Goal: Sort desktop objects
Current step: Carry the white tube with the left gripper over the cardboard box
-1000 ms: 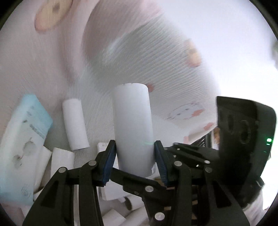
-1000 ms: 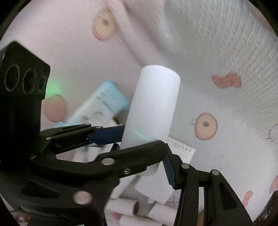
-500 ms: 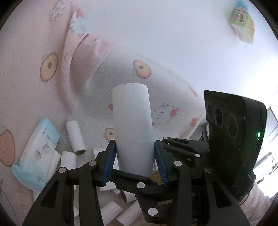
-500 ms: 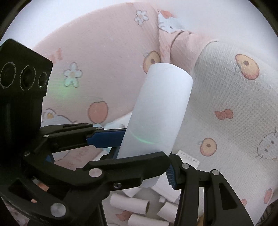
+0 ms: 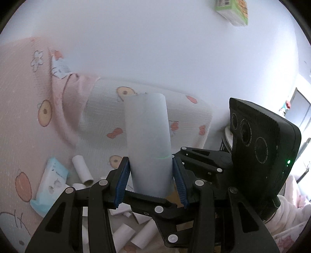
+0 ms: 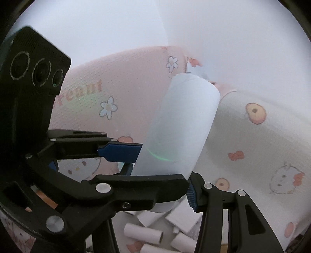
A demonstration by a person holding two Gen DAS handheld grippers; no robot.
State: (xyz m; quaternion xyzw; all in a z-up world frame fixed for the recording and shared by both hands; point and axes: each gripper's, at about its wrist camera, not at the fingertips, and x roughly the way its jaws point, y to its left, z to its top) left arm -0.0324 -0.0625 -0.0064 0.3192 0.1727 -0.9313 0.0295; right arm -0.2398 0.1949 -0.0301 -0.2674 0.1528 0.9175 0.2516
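A white cardboard tube [image 5: 147,136] stands upright between the blue pads of my left gripper [image 5: 150,165], which is shut on its lower part. The same tube [image 6: 180,126] leans to the right in the right wrist view. There my right gripper [image 6: 165,194] is closed on its lower end, with one blue pad [image 6: 191,191] against it. The right gripper's black body [image 5: 260,155] is just right of the tube, its fingers reaching in behind my left ones. The left gripper's body [image 6: 29,87] fills the upper left of the right wrist view.
Several loose white tubes [image 5: 83,171] lie in a heap below, also low in the right wrist view [image 6: 143,233]. A blue and white tissue pack [image 5: 50,184] lies left of them. Pink [image 6: 116,87] and white [image 6: 252,146] cartoon-print bedding lies behind. A green box [image 5: 231,11] sits far back.
Both grippers have risen together with the tube held between them. The heap of tubes and the tissue pack have dropped lower and look smaller. The white wall and green box came into view.
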